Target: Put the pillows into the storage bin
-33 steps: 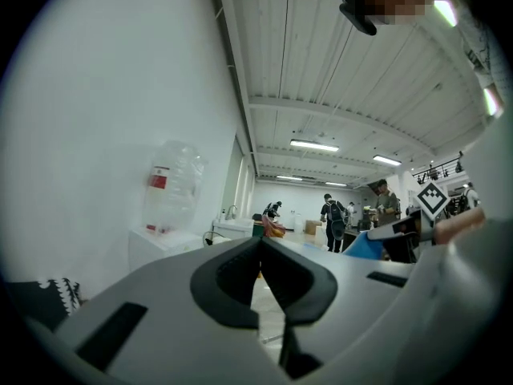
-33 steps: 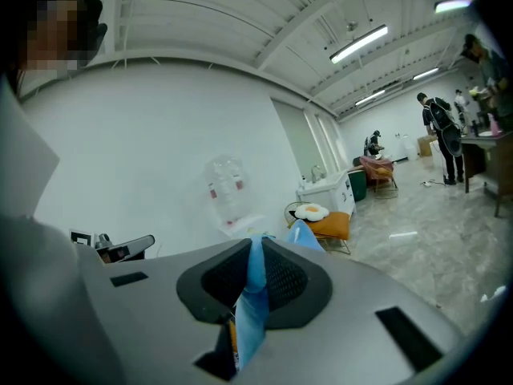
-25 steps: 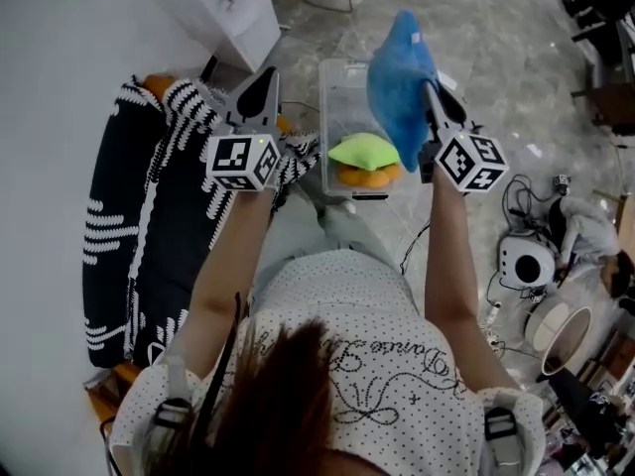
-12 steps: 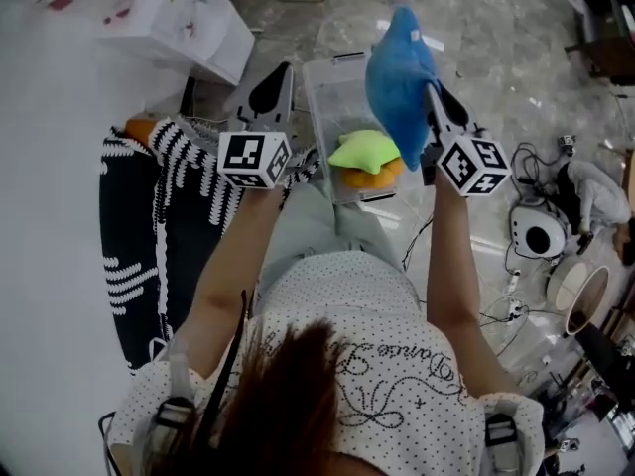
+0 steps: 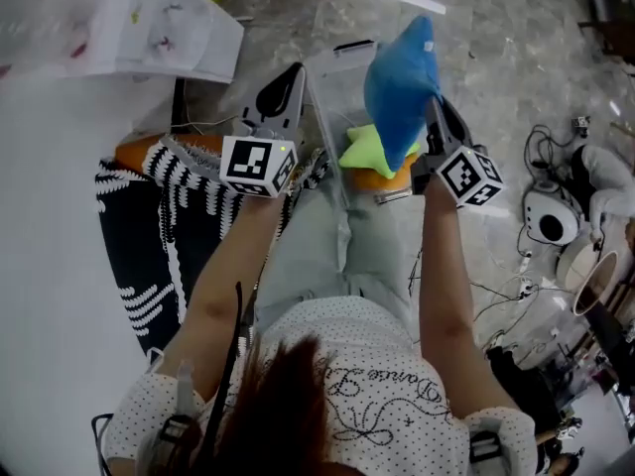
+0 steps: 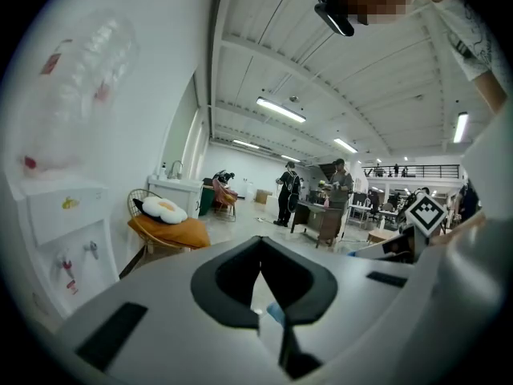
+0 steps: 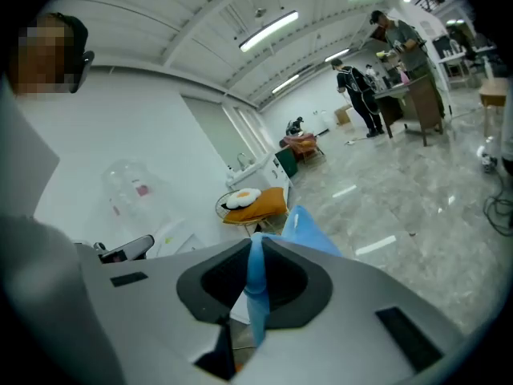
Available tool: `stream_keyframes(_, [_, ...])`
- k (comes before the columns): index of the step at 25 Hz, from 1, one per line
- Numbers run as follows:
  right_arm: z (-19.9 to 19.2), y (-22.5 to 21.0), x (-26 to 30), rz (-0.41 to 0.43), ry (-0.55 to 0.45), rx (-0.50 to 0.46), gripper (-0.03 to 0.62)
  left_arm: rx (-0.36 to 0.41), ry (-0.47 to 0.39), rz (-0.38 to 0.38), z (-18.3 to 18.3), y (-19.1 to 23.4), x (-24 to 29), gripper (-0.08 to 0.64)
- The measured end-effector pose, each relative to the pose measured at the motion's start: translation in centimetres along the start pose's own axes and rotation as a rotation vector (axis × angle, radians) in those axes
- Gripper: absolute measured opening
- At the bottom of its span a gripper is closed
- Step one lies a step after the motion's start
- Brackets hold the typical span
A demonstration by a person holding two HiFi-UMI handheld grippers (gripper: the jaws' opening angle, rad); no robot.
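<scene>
My right gripper (image 5: 434,112) is shut on a corner of a blue pillow (image 5: 399,82), which hangs over the clear storage bin (image 5: 325,87) on the floor. In the right gripper view a fold of the blue pillow (image 7: 255,275) is pinched between the jaws of the right gripper (image 7: 255,251). Inside the bin lie a green star-shaped pillow (image 5: 365,149) and an orange pillow (image 5: 385,178) under it. Left of the bin, my left gripper (image 5: 283,82) is held up, shut and empty. The left gripper (image 6: 260,255) shows nothing between its jaws.
A black-and-white striped cushion (image 5: 149,236) lies at the left, with a white box (image 5: 149,23) beyond it. Cables and white devices (image 5: 551,216) sit on the floor at the right. Far off stand an orange chair with an egg cushion (image 6: 164,215) and some people.
The head view has swung, so the scene sits differently in frame. The blue pillow now hangs slightly lower, overlapping the green pillow. Both grippers keep their grip states.
</scene>
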State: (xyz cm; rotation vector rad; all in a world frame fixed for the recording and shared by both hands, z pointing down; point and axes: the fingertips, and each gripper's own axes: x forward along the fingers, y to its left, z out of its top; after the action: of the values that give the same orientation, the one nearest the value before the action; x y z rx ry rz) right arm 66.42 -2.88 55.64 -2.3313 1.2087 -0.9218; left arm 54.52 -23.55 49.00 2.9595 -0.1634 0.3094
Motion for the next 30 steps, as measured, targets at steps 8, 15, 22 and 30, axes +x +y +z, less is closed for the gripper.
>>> stream_keyframes(8, [-10.2,-9.3,6.9,-0.115,-0.040,0.428,0.049,-0.021,0.074,0.039,-8.0,1.4,3.8,0.003])
stream_keyframes(15, [-22.1,-17.7,12.8,-0.181,-0.074,0.710,0.048,-0.031,0.094,0.056,-15.6,3.5,6.3,0.003])
stream_keyframes(22, [-31.0,-25.2,14.1,-0.287,-0.173,1.014,0.048,-0.037,0.152,0.042,-22.6,4.0,7.1,0.003])
stream_keyframes(30, [-41.1,-27.0,10.2,-0.431,0.276,0.775,0.084,-0.054,0.211,0.025,-25.7,3.0,6.1,0.003])
